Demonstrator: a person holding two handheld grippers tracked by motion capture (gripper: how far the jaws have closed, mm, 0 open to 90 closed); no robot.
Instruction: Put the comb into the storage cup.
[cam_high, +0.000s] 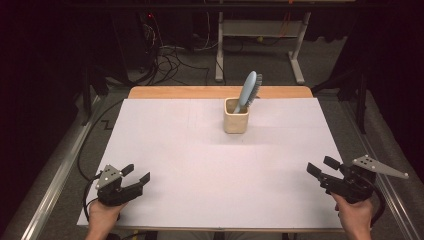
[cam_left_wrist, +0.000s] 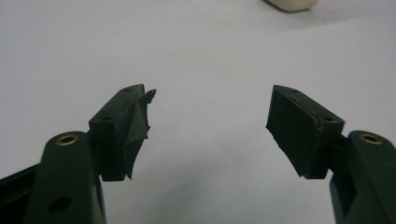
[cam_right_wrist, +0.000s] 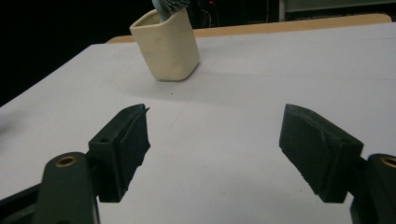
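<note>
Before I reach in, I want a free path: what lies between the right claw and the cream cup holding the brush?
Nothing: bare white tabletop separates the right claw from the cup, per the high view.

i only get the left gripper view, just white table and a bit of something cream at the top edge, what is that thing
Observer: A cream square-sided cup standing upright toward the far side of the white table.
Operator: anything in it
Observer: Yes, a light blue plastic hairbrush stands in it, bristle head up, leaning toward the right in the high view.
Operator: where's the other gripper
Observer: The right gripper sits at the near right edge of the table, jaws open with nothing between them, well short of the cup.
Operator: and mine
Observer: The left gripper is at the near left corner, also open and holding nothing.
</note>
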